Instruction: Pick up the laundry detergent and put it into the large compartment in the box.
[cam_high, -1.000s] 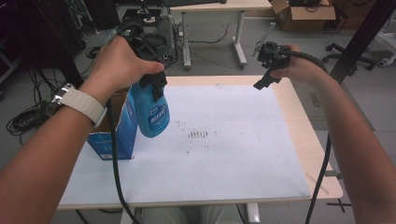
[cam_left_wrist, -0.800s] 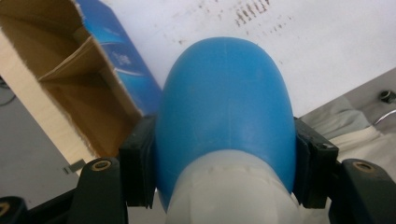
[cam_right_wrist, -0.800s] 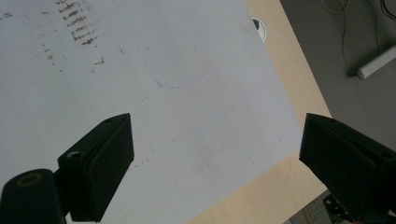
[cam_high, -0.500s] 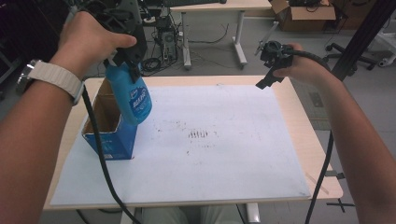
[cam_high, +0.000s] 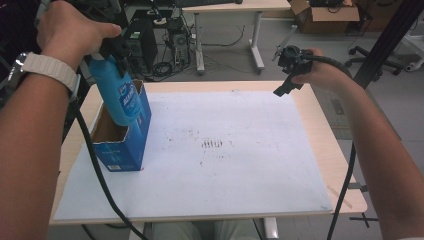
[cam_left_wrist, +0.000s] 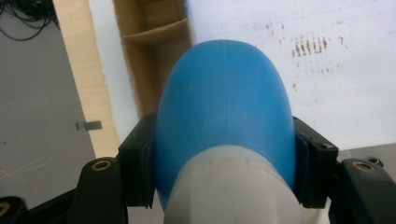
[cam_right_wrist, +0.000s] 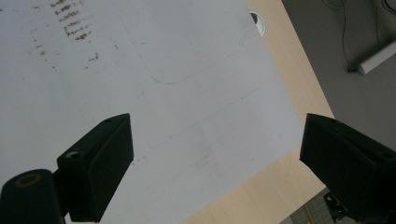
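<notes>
My left gripper (cam_high: 111, 52) is shut on a blue bottle (cam_high: 116, 95) with a white cap end, holding it tilted over the open top of a blue cardboard box (cam_high: 121, 145) at the table's left. In the left gripper view the blue bottle (cam_left_wrist: 224, 112) bulges between the two black jaws, with the brown inside of the box (cam_left_wrist: 156, 56) beyond it. My right gripper (cam_high: 286, 86) hovers open above the table's far right corner. In the right gripper view the right gripper (cam_right_wrist: 215, 154) has its jaws wide apart with nothing between them.
A white sheet (cam_high: 240, 165) with dark smudges (cam_high: 212, 144) covers most of the wooden table (cam_high: 335, 165). Behind the table stand desks, a computer tower (cam_high: 137, 40), cables and a cardboard box (cam_high: 325, 12) on the floor. A black post (cam_high: 385, 45) rises at the right.
My left gripper has carried the bottle leftward and up, from beside the box to over its open top. The right gripper has stayed almost still.
</notes>
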